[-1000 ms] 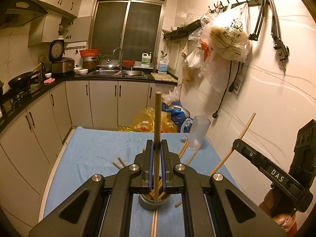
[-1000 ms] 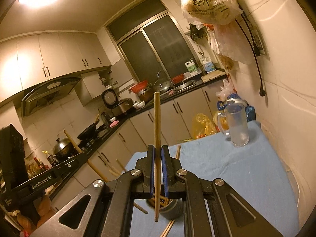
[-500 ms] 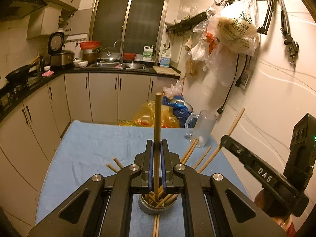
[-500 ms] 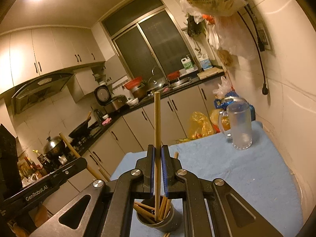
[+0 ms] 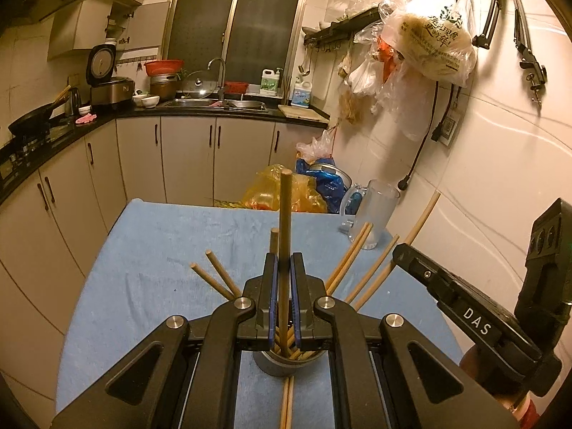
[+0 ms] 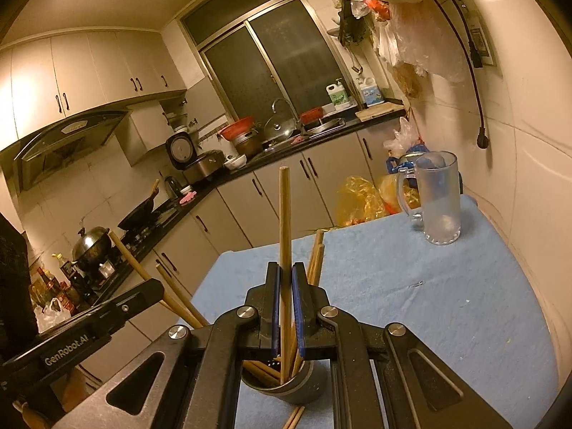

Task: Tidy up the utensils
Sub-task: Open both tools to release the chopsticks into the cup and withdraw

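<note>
While both tools point down over the same cup, the left hand-held gripper (image 5: 285,296) pinches one long brown wooden chopstick (image 5: 285,236) between its blue pads. That stick stands straight up, and its low end dips into the round grey metal cup (image 5: 286,364) just under the gripper. The right hand-held gripper (image 6: 285,304) is held the same way, tipped forward and down, and it pinches its own long brown wooden chopstick (image 6: 285,243). The low end of this stick is inside the cup (image 6: 296,388) too. More wooden chopsticks (image 5: 352,261) lean out of the cup like a fan. Two more sticks (image 5: 287,404) lie flat on the blue cloth (image 5: 150,268) that covers the bench, right by the cup. A clear glass mug with a handle (image 6: 438,200) stands well apart, at the far side of the cloth near the white wall.
</note>
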Action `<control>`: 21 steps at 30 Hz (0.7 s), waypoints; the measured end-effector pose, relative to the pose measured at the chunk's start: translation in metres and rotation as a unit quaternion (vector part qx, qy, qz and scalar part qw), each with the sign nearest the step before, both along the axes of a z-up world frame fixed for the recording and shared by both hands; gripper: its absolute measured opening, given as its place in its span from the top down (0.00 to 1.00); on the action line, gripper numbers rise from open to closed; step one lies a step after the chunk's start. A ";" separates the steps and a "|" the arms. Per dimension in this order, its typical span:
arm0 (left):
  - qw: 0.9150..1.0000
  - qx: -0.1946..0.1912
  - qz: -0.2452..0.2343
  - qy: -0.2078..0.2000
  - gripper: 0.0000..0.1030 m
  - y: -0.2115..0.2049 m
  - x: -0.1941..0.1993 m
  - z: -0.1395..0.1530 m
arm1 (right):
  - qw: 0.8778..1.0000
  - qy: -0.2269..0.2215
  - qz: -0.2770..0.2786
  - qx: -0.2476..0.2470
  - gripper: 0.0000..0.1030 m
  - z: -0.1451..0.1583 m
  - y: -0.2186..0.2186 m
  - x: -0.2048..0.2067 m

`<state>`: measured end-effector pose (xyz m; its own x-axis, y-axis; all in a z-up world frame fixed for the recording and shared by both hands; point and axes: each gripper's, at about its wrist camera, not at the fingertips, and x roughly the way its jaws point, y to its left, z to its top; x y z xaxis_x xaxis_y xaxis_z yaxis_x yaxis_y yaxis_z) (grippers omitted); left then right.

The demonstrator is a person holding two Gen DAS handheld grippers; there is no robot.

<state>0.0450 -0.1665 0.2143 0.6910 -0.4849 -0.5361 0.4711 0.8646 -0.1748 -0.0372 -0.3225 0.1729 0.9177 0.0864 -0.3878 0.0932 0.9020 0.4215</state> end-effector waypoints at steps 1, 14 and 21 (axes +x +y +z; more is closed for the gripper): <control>1.000 0.002 0.000 -0.001 0.94 0.000 0.000 -0.002 | 1.000 -0.001 0.000 -0.002 0.93 0.000 0.000 -0.001; 1.000 0.025 0.008 -0.005 0.94 0.006 -0.004 -0.025 | 1.000 0.015 -0.002 -0.011 0.93 -0.016 0.005 0.003; 1.000 0.027 0.012 0.000 0.94 0.008 0.001 -0.032 | 1.000 0.022 -0.005 -0.015 0.93 -0.021 0.008 0.007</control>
